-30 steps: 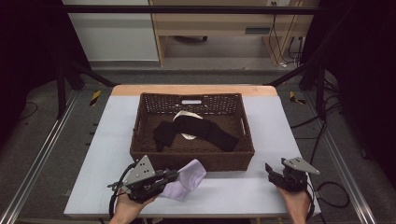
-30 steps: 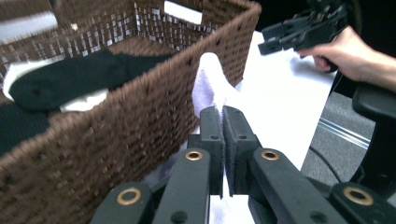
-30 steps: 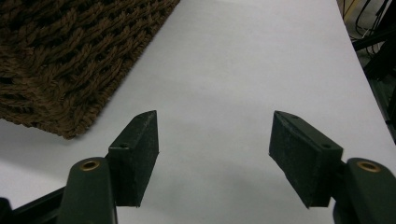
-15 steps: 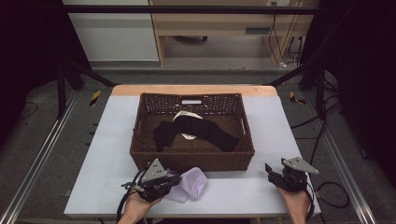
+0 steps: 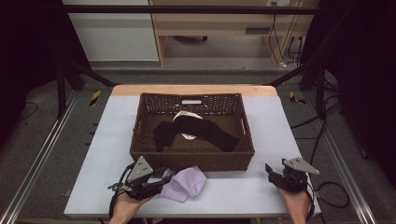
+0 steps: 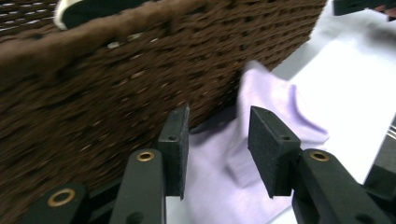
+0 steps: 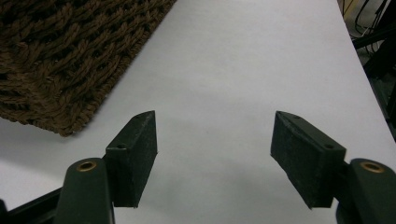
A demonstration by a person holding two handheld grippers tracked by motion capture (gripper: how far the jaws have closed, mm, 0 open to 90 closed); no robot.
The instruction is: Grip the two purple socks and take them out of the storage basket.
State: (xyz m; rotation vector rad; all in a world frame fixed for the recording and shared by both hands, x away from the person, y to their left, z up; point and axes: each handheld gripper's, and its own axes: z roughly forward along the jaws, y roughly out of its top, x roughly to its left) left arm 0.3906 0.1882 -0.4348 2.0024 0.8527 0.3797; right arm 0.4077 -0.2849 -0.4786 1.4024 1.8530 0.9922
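A lilac cloth [image 5: 187, 184] lies crumpled on the white table, against the front wall of a brown wicker basket [image 5: 140, 126]. My left gripper [image 5: 164, 179] sits at the cloth's left edge. In the left gripper view it [image 6: 218, 149] stands open, with the lilac cloth [image 6: 280, 121] lying loose under and beyond its pads and the basket wall [image 6: 93, 93] close on the left. Inside the basket lie a black garment [image 5: 205, 130] and a white item [image 5: 183, 117] partly under it. My right gripper [image 5: 279, 175] rests open near the table's front right, over bare table [image 7: 215, 158].
The white table [image 5: 116, 126] has free strips left and right of the basket. The basket's corner [image 7: 60, 56] is left of my right gripper. Metal frame rails [image 5: 42, 154] run along both table sides. A wooden shelf unit [image 5: 224, 28] stands beyond the far edge.
My left gripper pushed right with the lilac cloth, then drew back a little to the left. The cloth has settled on the table by the basket. The right gripper has not moved.
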